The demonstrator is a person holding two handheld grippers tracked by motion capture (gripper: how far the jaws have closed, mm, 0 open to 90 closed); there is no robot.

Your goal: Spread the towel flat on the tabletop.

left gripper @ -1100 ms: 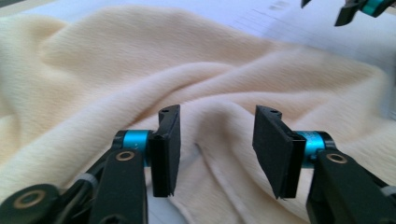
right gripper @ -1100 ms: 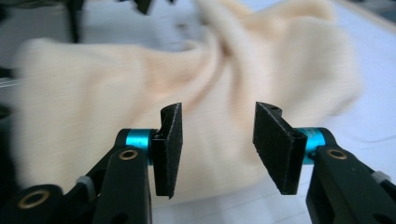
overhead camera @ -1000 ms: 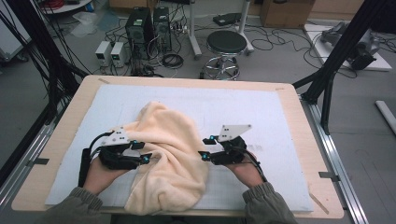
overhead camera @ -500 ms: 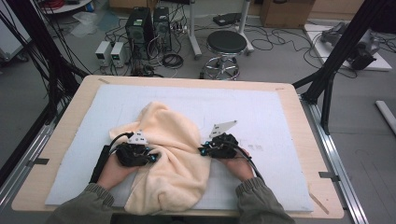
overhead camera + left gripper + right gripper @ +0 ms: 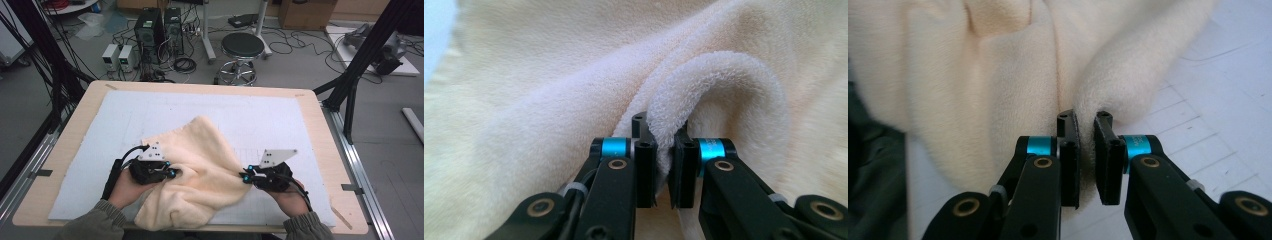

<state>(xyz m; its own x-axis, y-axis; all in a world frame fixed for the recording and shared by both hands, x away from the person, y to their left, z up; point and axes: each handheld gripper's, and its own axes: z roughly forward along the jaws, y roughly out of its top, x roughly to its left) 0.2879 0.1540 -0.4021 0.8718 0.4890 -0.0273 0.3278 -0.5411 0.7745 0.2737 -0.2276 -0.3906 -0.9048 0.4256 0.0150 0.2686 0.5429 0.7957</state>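
Observation:
A cream terry towel (image 5: 200,170) lies crumpled on the pale blue mat (image 5: 260,115). My left gripper (image 5: 175,173) sits at the towel's left side. Its jaws have just been closing, and they now pinch a raised fold of the cloth (image 5: 724,85) between the pads of the left gripper (image 5: 663,150). My right gripper (image 5: 244,178) is at the towel's right edge. In the right gripper view, the right gripper (image 5: 1085,135) is shut on a ridge of the towel (image 5: 998,75), with the mat's gridded surface (image 5: 1218,100) to the right.
The mat covers a wooden table (image 5: 320,135). Beyond the far edge are a black stool (image 5: 242,47), computer towers (image 5: 160,30) and floor cables. Black frame struts (image 5: 360,65) stand at the right and left.
Both grippers have closed on the towel. The left one shifted right onto the cloth. The right one moved right and toward the near edge, drawing the towel's right side out.

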